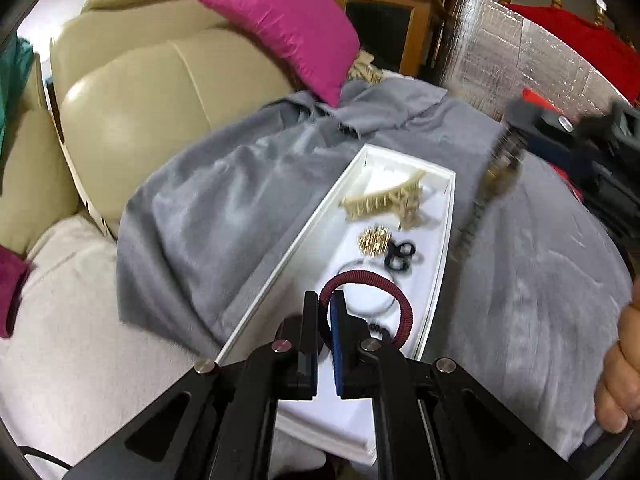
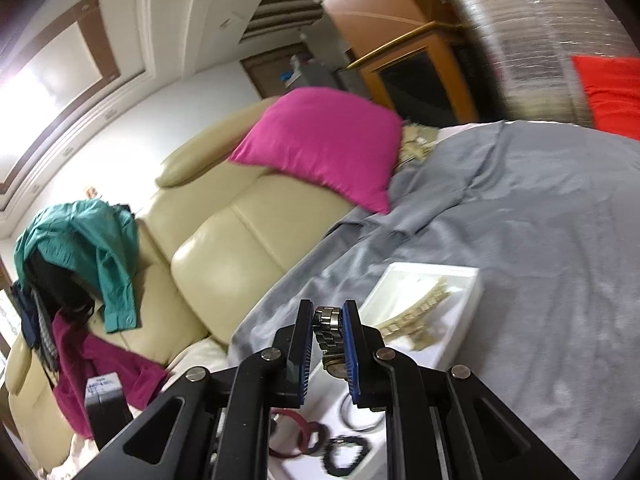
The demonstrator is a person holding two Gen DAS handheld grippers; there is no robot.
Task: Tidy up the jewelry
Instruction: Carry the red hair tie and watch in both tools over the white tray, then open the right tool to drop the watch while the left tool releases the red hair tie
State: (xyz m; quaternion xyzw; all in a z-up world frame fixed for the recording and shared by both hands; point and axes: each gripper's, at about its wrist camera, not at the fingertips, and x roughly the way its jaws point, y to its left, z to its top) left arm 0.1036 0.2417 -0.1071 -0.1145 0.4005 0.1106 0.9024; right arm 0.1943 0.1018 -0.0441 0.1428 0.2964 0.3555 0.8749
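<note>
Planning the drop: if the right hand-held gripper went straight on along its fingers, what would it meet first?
Probably the white tray with the gold necklace, just beyond the watch gripped by the right hand-held gripper; depth is unclear.

We see the left gripper point(image 1: 326, 300) low at the near edge of its own view, fingers pointing away, jaws nearly together with a thin gap. The right gripper point(image 2: 328, 312) sits likewise in its own view, jaws narrowed and clamped on a watch point(image 2: 329, 330) between the pads. From the left view the right gripper is a blurred dark shape far right. A bare hand point(image 1: 620, 372) shows at the near right edge.
</note>
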